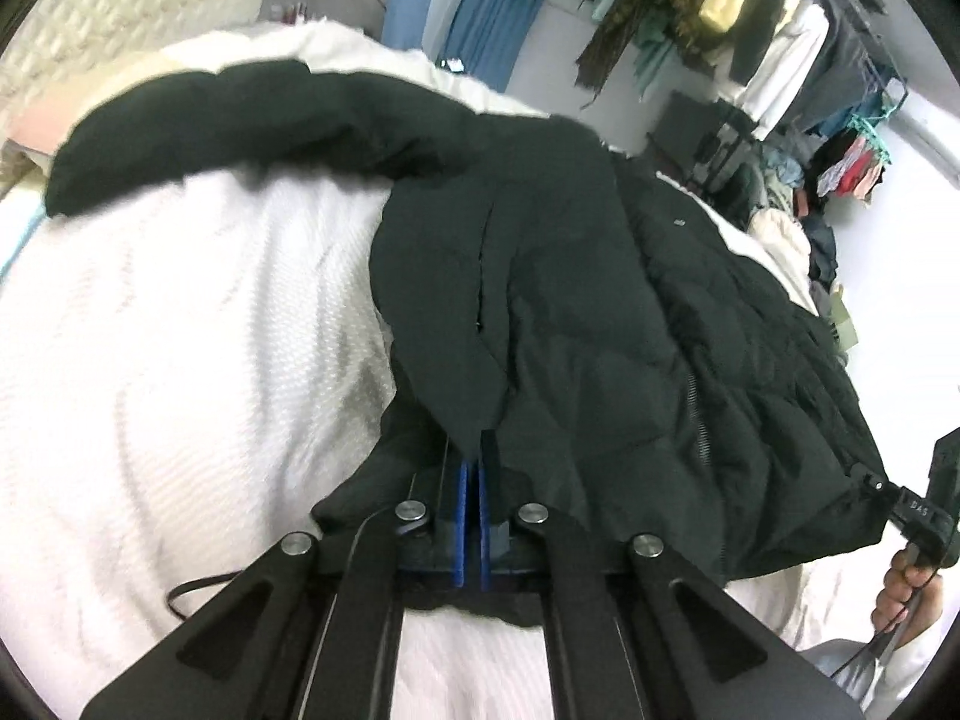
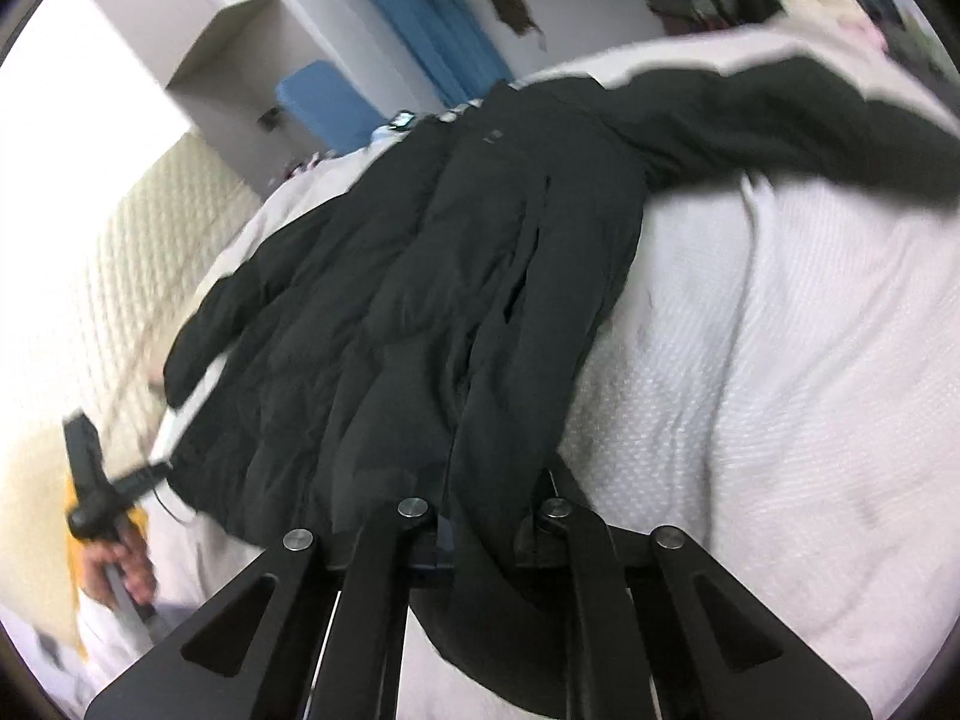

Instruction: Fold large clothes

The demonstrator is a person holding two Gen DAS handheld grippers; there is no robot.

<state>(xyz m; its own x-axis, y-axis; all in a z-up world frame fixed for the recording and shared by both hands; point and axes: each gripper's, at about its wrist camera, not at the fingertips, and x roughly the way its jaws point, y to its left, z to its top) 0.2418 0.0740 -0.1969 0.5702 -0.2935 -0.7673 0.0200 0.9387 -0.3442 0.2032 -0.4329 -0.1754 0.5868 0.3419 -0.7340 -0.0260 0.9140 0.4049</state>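
A large black puffer jacket (image 1: 588, 300) lies spread on a white bed (image 1: 180, 330), one sleeve stretched out to the far left. My left gripper (image 1: 474, 450) is shut on the jacket's hem at its near left corner. My right gripper (image 1: 900, 504) shows at the right edge, pinching the hem's other corner. In the right wrist view the jacket (image 2: 456, 276) runs away from me, and my right gripper (image 2: 480, 516) is shut on its hem, the fingertips hidden under fabric. My left gripper (image 2: 144, 477) holds the hem at the left.
A rack of hanging clothes (image 1: 750, 18) and piled laundry (image 1: 810, 192) stand beyond the bed at the right. Blue curtains (image 1: 492, 6) hang at the back. A quilted headboard (image 2: 108, 276) lies left of the bed in the right wrist view.
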